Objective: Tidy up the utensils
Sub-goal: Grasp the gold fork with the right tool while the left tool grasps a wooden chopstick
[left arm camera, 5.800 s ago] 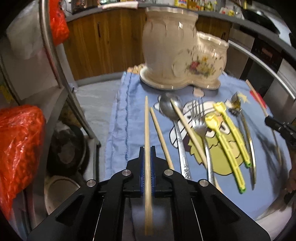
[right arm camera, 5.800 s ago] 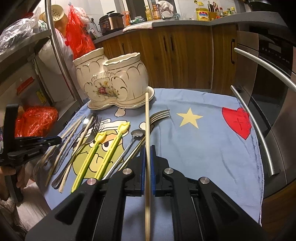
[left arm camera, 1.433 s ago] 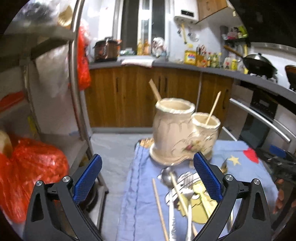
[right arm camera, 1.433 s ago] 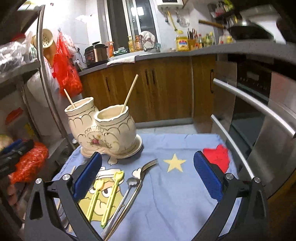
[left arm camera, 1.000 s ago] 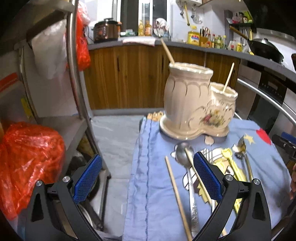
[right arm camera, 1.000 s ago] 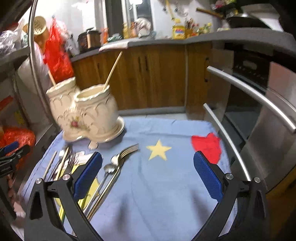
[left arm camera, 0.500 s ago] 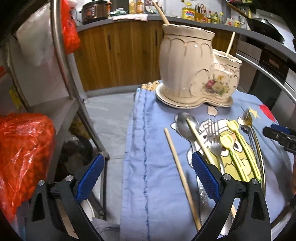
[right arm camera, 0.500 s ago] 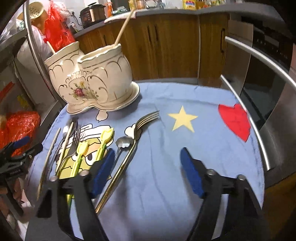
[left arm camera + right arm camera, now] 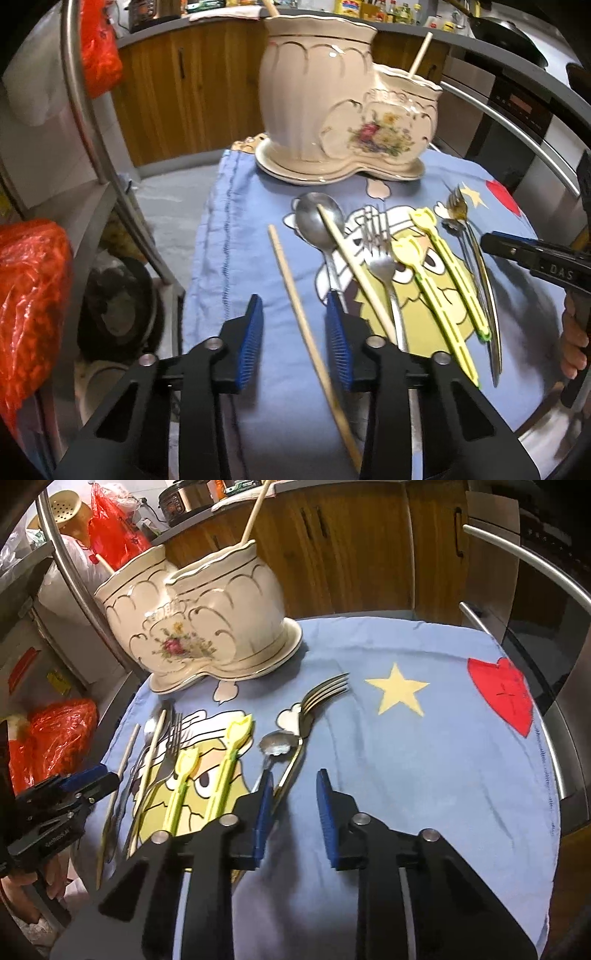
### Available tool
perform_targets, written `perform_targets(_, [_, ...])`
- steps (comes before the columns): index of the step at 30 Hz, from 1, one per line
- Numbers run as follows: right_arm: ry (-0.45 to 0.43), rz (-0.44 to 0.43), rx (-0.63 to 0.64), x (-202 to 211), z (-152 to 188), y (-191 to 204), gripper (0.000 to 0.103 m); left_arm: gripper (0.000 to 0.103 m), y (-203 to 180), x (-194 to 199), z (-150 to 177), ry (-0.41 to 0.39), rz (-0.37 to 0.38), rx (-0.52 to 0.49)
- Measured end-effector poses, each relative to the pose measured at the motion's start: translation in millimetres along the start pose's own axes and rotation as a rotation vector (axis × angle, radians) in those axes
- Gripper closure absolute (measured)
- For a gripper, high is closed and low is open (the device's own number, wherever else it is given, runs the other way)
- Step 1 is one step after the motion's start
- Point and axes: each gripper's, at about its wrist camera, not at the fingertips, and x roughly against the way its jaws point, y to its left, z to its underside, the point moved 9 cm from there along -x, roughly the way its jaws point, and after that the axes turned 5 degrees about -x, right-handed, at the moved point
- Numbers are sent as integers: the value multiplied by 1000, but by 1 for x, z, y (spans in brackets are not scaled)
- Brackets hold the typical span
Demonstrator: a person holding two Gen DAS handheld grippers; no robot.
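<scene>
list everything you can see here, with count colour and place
holder: 1, cream with flowers, two cups, back of cloth
cloth: 1, blue, star and heart print, under everything
chopsticks in holder: 2, wood, one per cup
loose chopsticks: 2, wood, left side of cloth
big spoon: 1, silver, under one chopstick
silver fork: 1, beside big spoon
yellow utensils: 2, mid cloth
gold fork: 1, near the star
small spoon: 1, silver, beside gold fork
bags: red, on rack at left
left hand-held gripper: black, blue pads, closing around a loose chopstick
right hand-held gripper: same, closing by gold fork handle
</scene>
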Motion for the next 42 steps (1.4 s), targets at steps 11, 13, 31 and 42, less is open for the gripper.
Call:
perform_targets(11, [12, 47, 1, -17, -1, 6, 87, 83, -3, -6, 4, 28, -2, -11])
perform_targets(13, [8, 54, -4, -18, -2, 6, 87, 84, -3, -6, 4, 28, -4, -18])
perform_targets(31, [5, 46, -18, -17, -1, 7, 88, 84, 1, -8, 3, 23, 14, -6])
perform_targets(42, [16, -25, -110, -17, -4, -3, 92, 92, 3, -9, 2, 17, 0, -4])
